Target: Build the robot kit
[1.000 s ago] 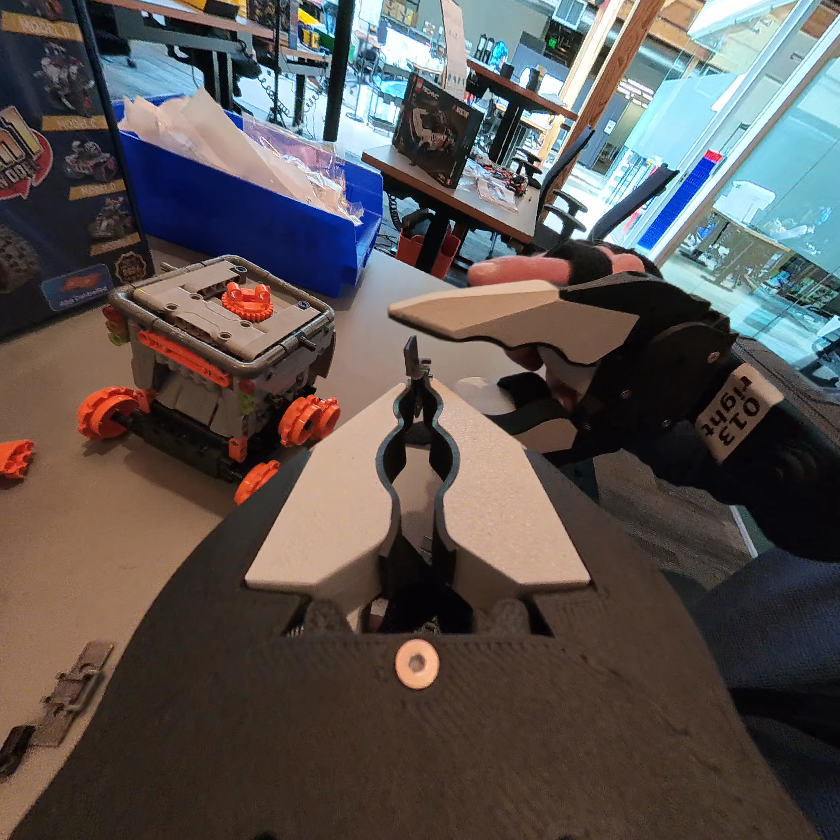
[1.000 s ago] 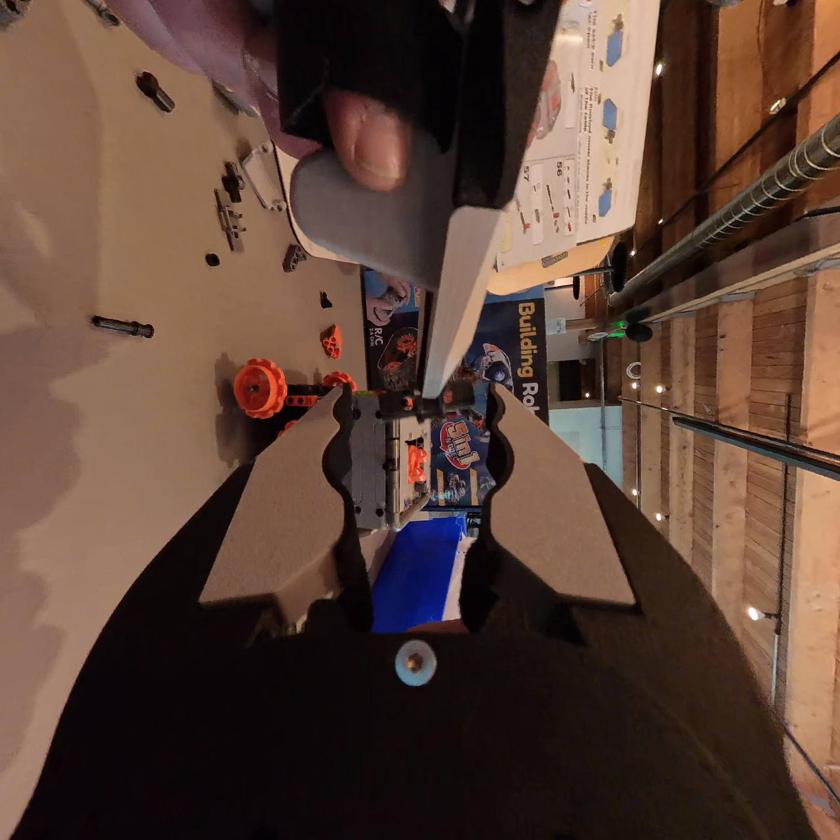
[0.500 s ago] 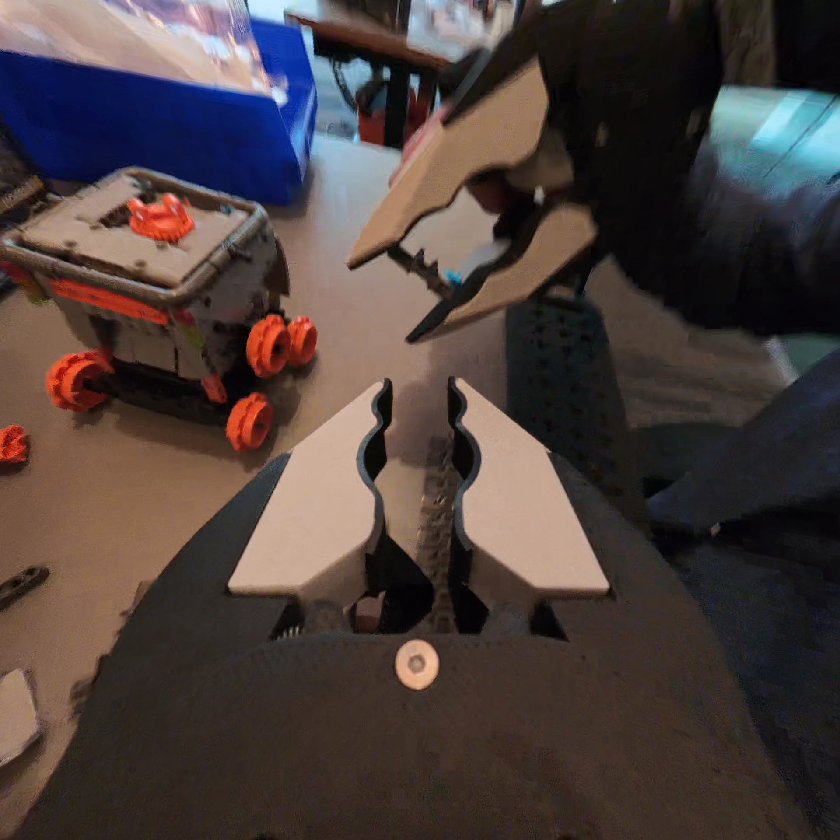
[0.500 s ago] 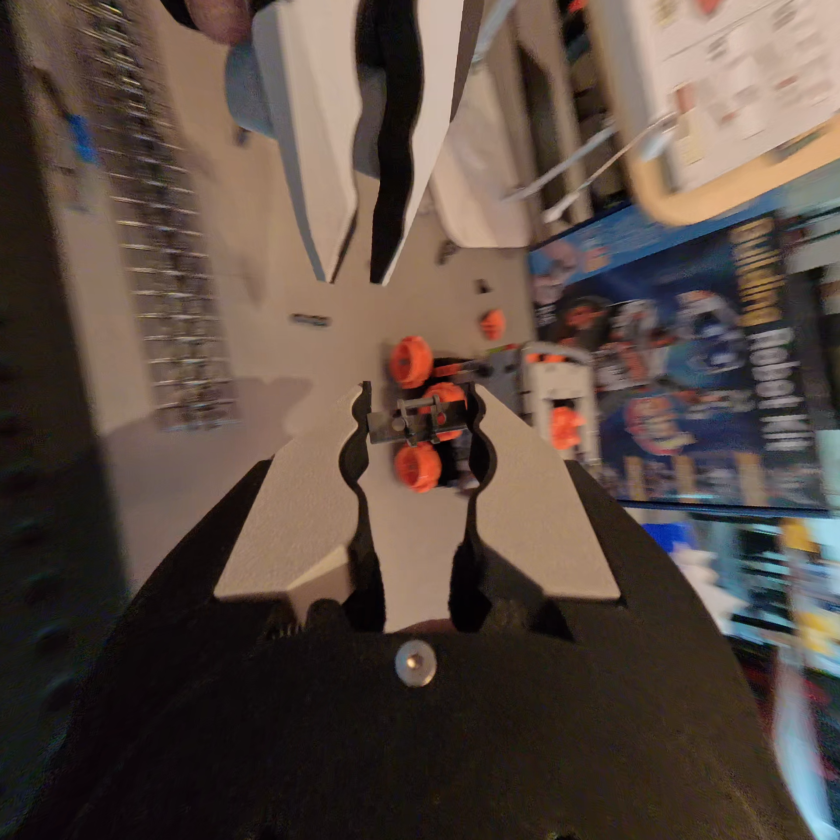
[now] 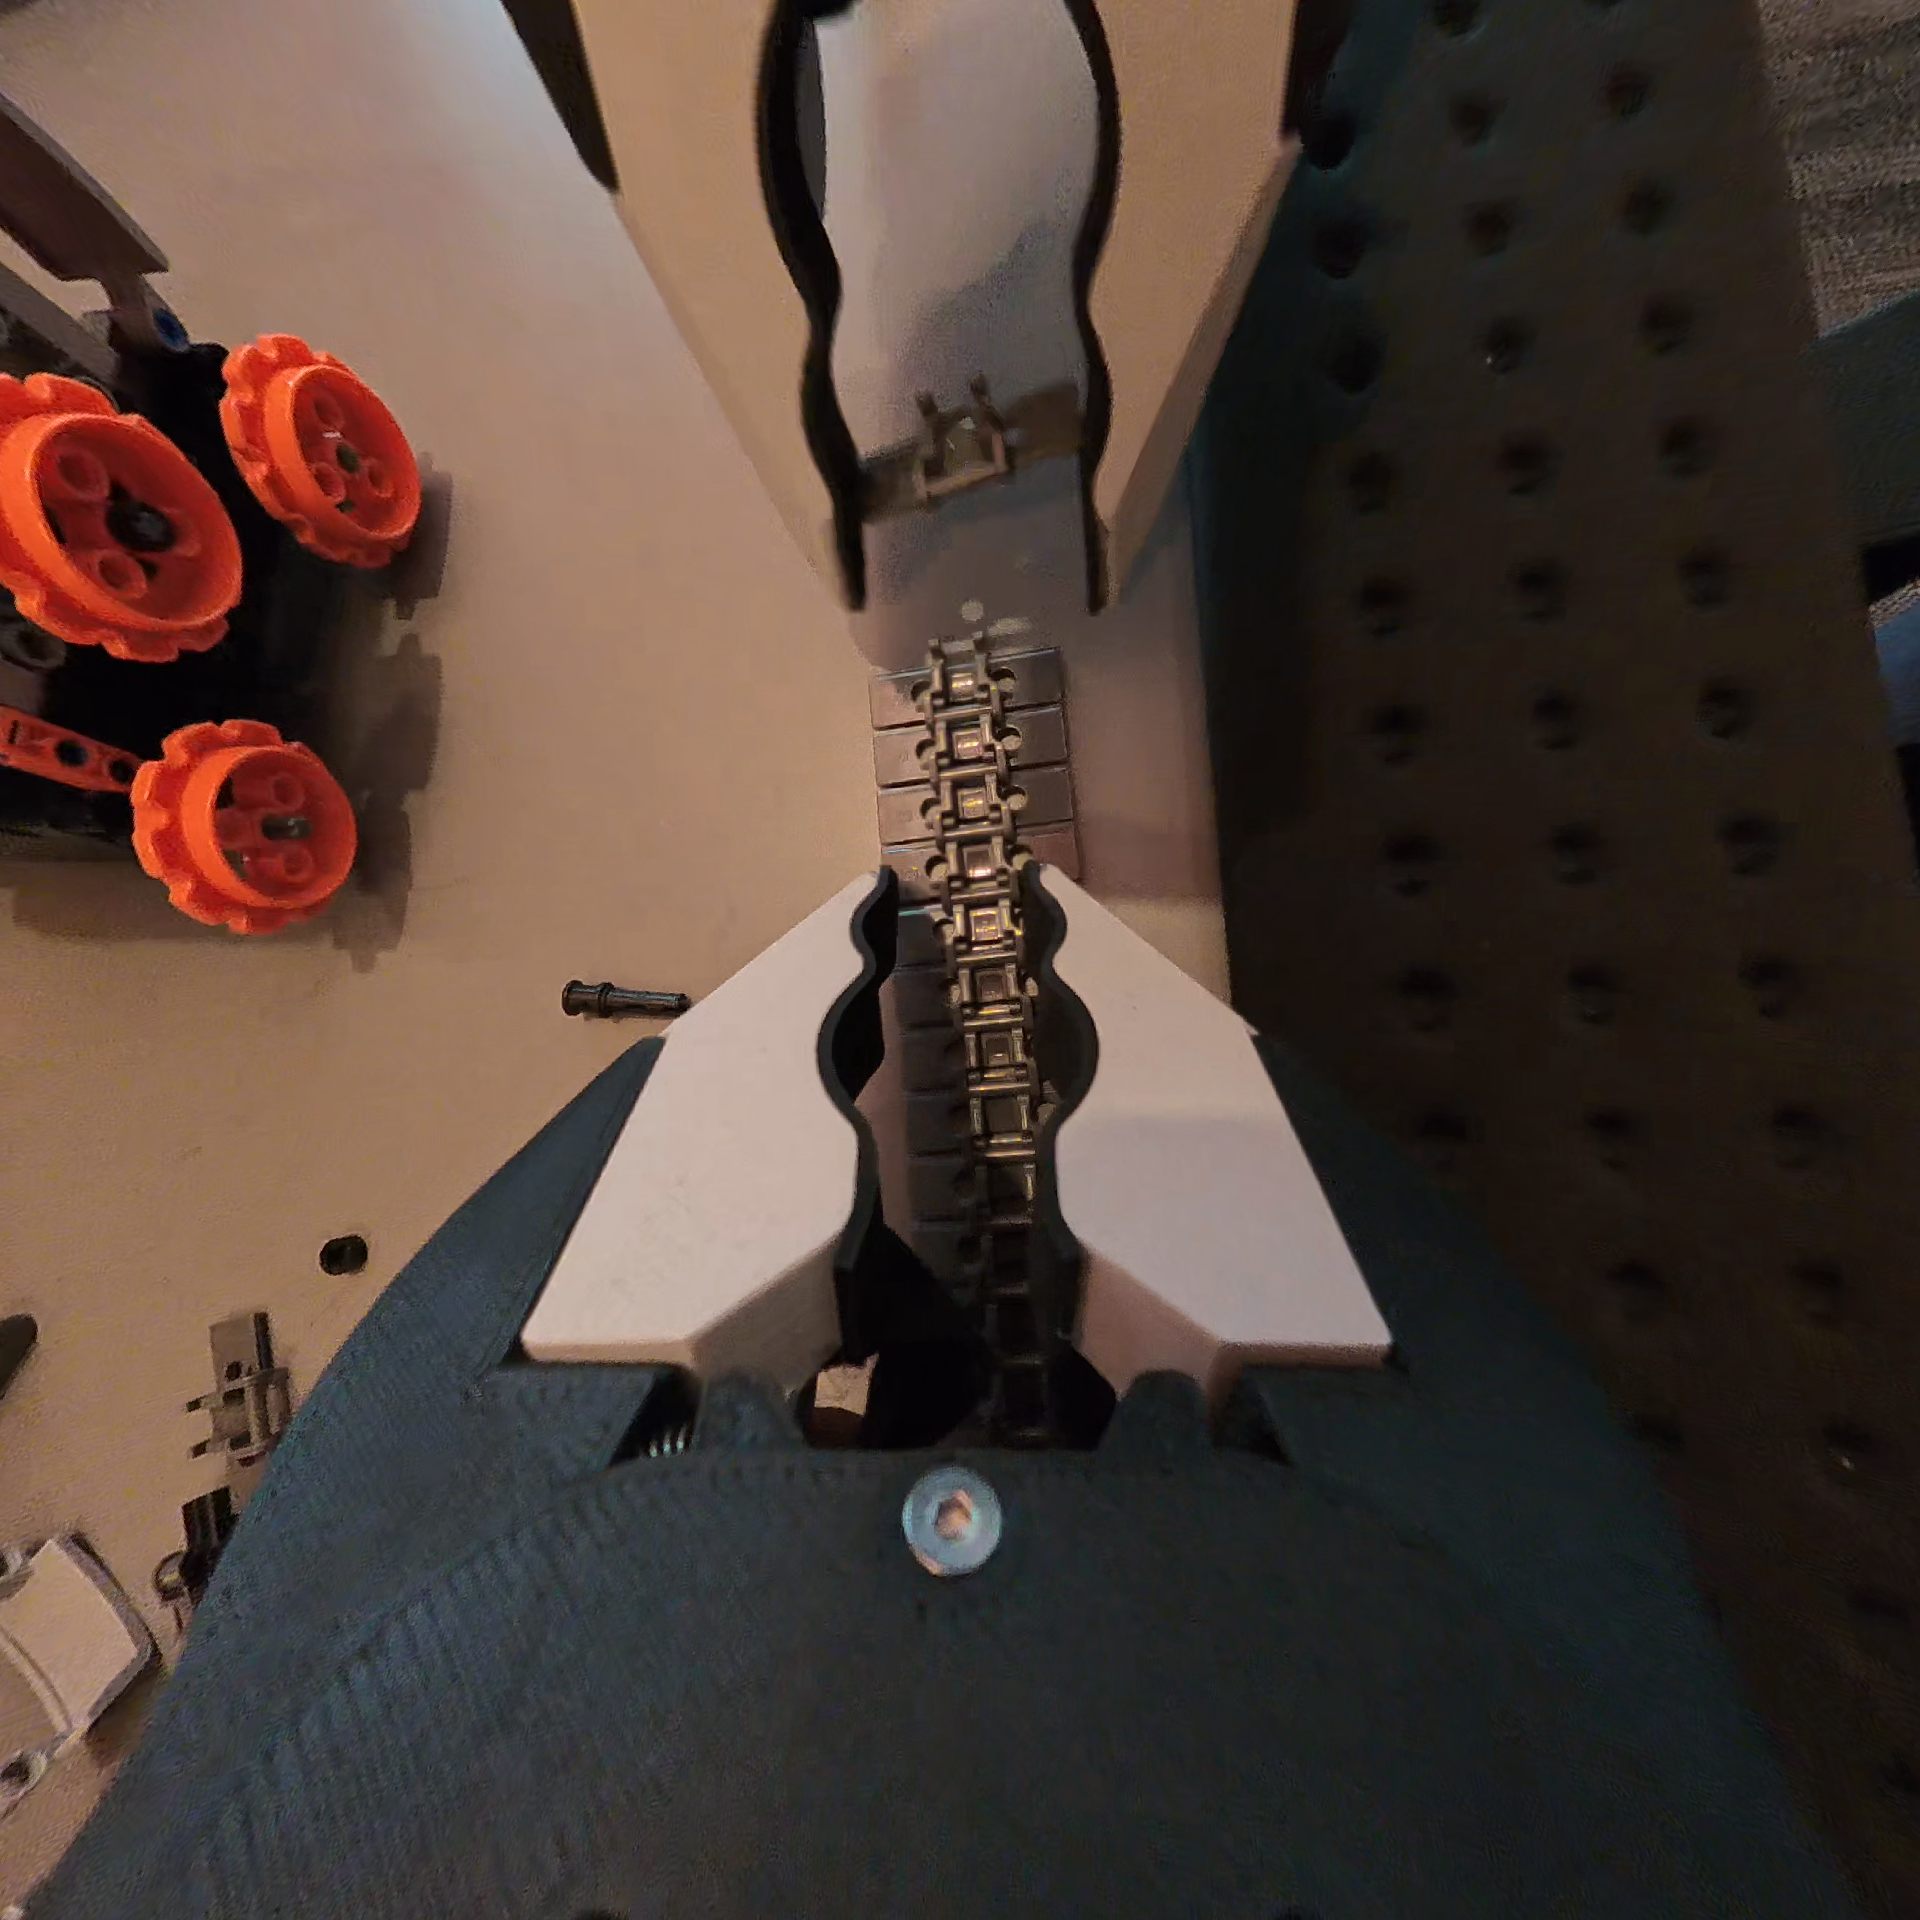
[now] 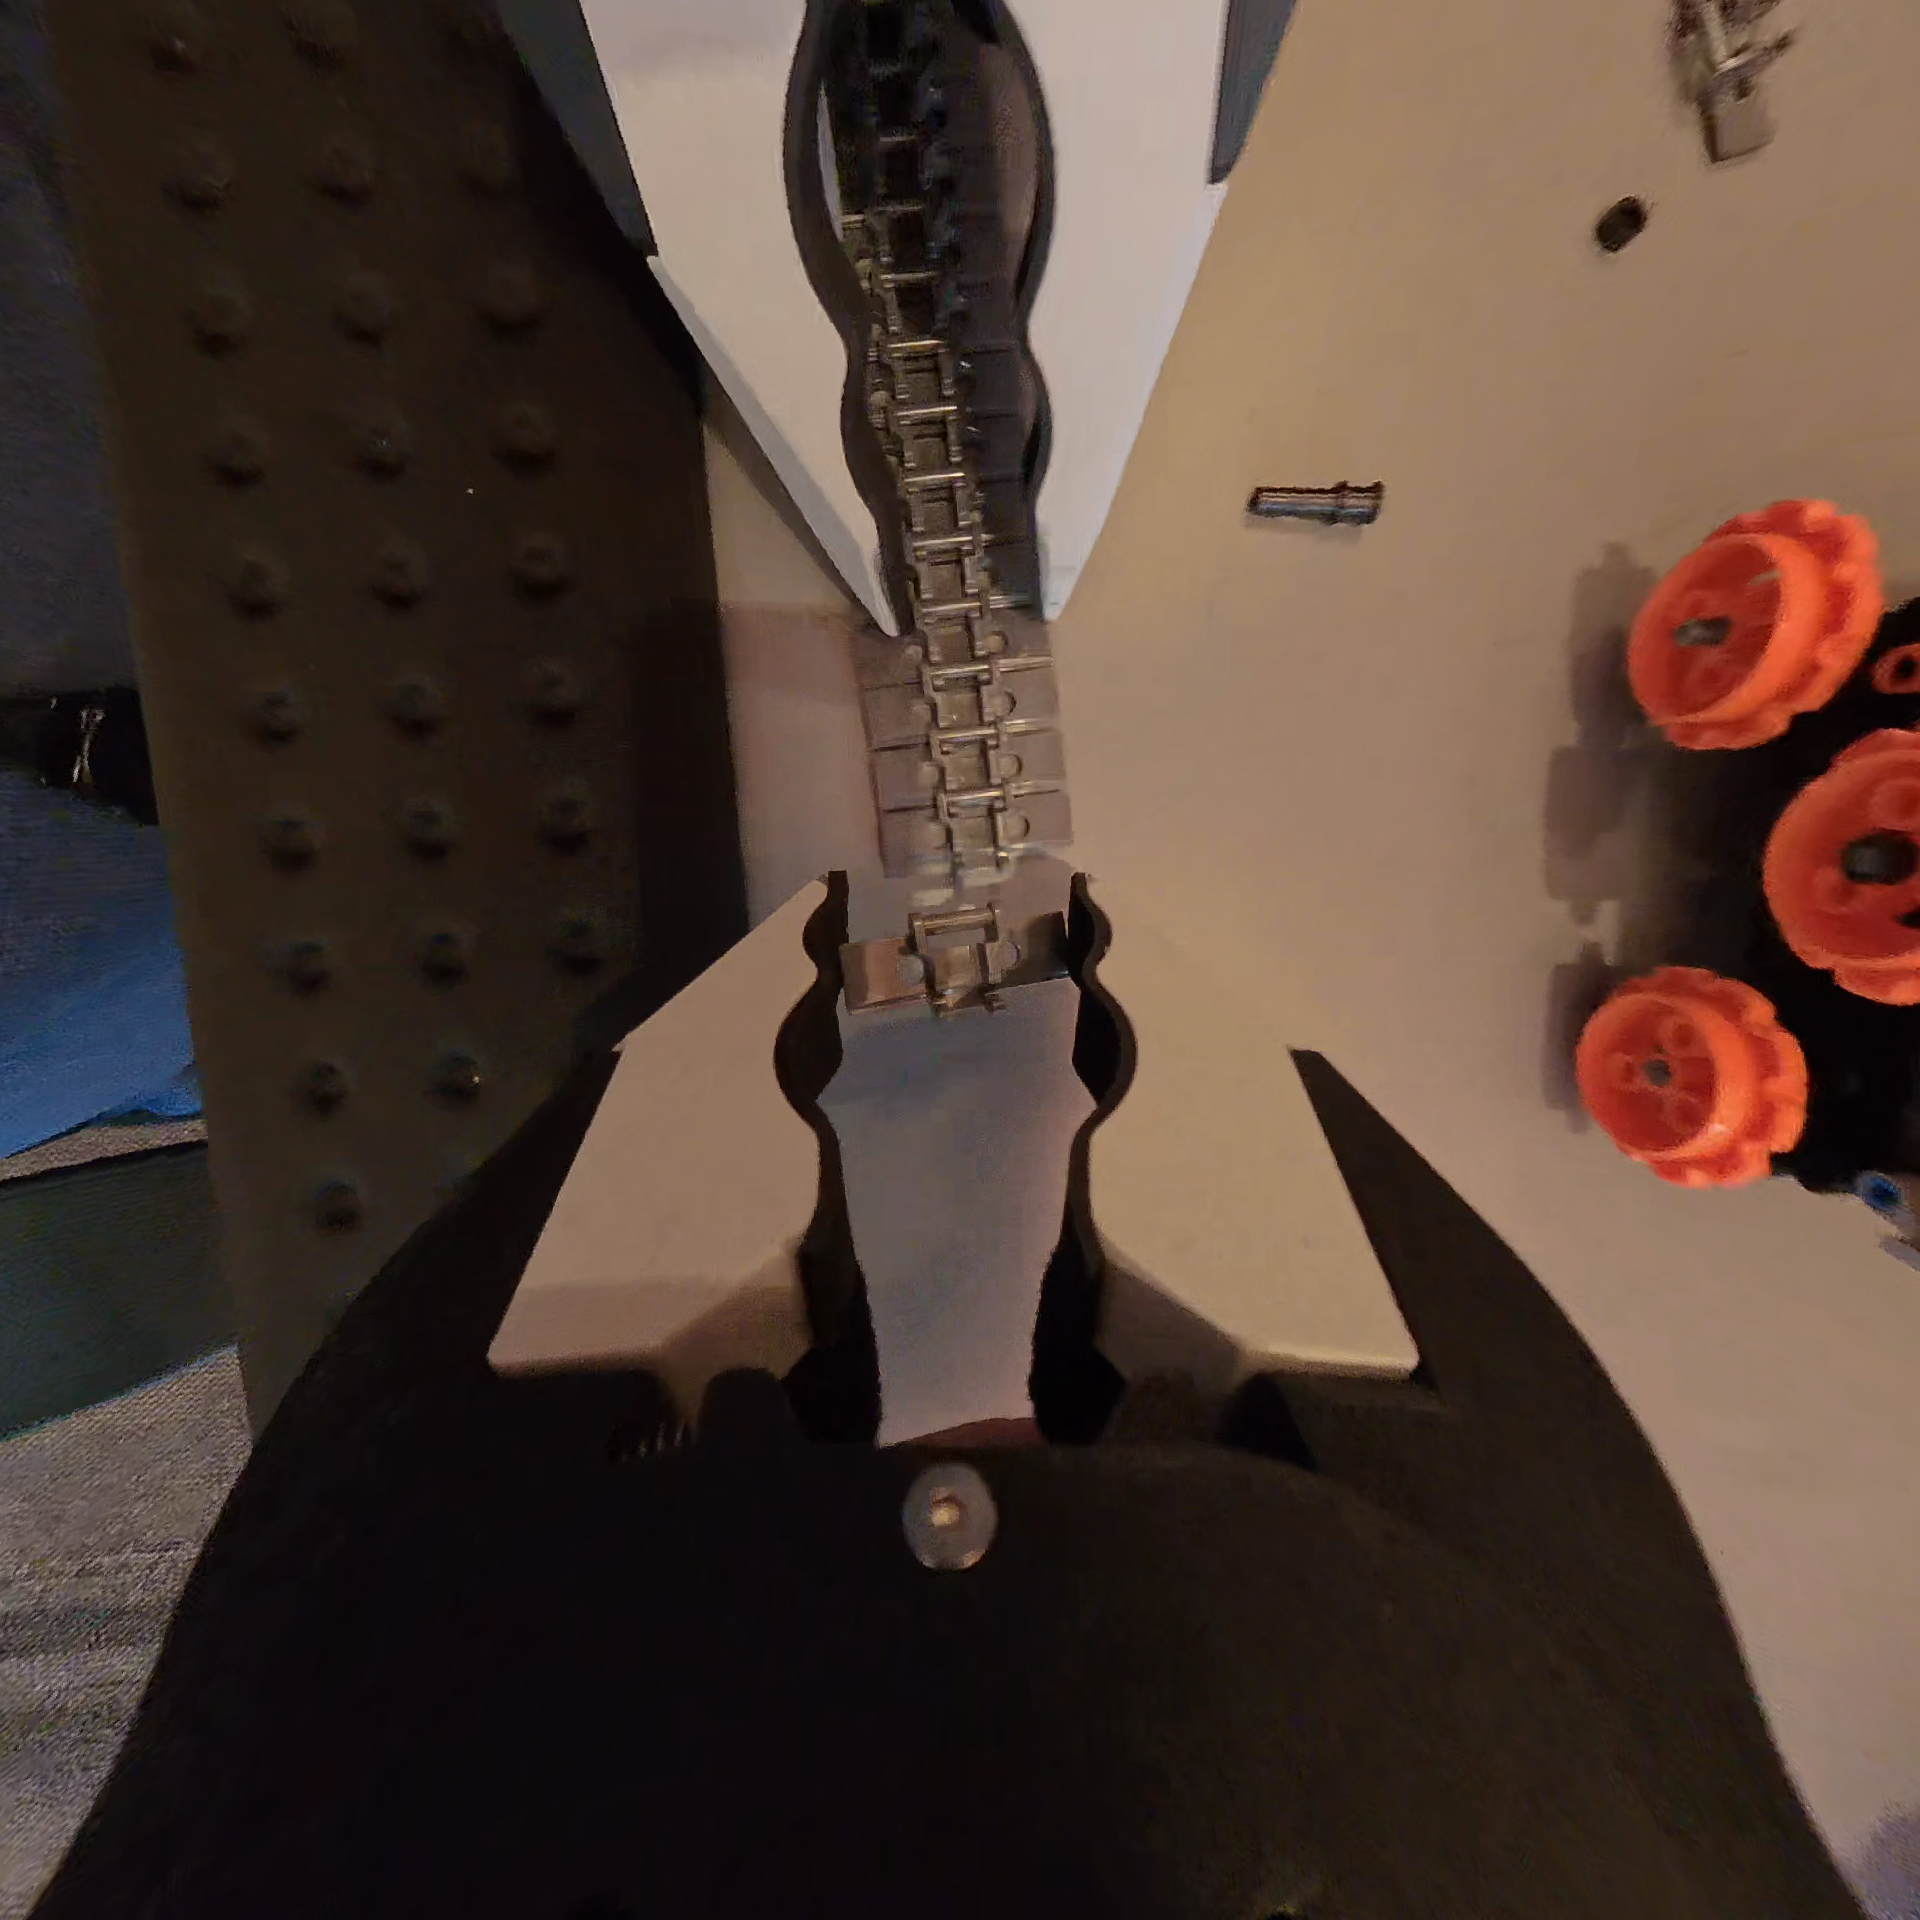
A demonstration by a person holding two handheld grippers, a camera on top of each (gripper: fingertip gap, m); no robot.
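Observation:
A dark grey tread chain lies flat on the tan table. My left gripper points down over it with its fingers a little apart, the chain running between them. My right gripper faces it from the far end and is shut on a single grey tread link, held crosswise just short of the chain's end. The link and the right gripper also show in the left wrist view. The left gripper and the chain show in the right wrist view.
A black studded mat lies close beside the chain. A block vehicle with orange wheels stands on the other side; it also shows in the right wrist view. A black pin and small grey parts lie loose nearby. One gripper's finger ends stand about 5 cm off the other's.
The left gripper let go of the link and the right gripper took it. Both grippers swung down from mid-air to the chain on the table.

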